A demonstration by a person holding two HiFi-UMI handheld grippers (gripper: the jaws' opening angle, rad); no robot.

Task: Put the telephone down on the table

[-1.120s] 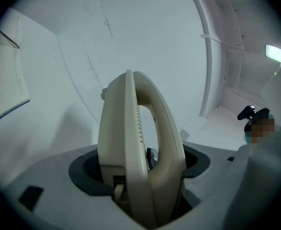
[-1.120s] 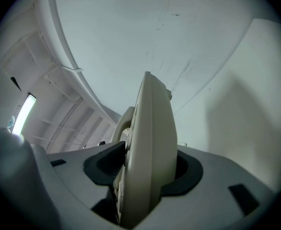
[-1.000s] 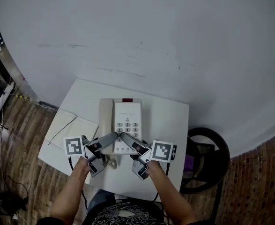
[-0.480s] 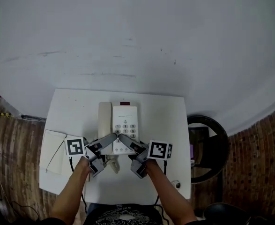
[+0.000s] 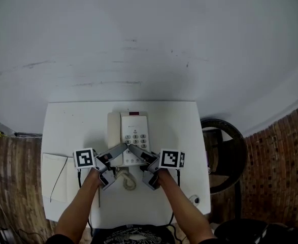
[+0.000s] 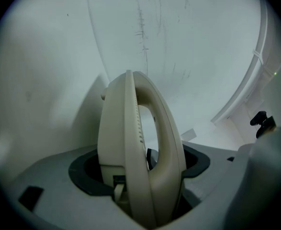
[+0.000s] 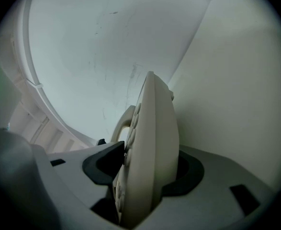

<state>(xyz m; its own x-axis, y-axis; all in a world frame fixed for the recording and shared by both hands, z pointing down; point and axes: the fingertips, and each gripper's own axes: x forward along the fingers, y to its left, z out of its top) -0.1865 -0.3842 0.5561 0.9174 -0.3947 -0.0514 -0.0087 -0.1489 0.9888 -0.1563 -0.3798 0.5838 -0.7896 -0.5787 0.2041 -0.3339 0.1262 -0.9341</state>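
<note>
**Telephone (image 5: pixel 129 130) in both grips, low over table (image 5: pixel 181 131)**

Held by near edge over middle of white table, close to wall (image 5: pixel 149 44); contact w/ tabletop not clear. Clamped by left gripper (image 5: pixel 119 150) on handset (image 5: pixel 113 126) side and right gripper (image 5: pixel 137 150) on keypad (image 5: pixel 135 136) side, jaws part-open, pads tight on top & underside. Prob. light, stiff, hollow plastic; smooth cream shell, likely slippery. Best gripped at thick body edges, not loose handset. Curly cord (image 5: pixel 129 181) lying on table below.
</note>
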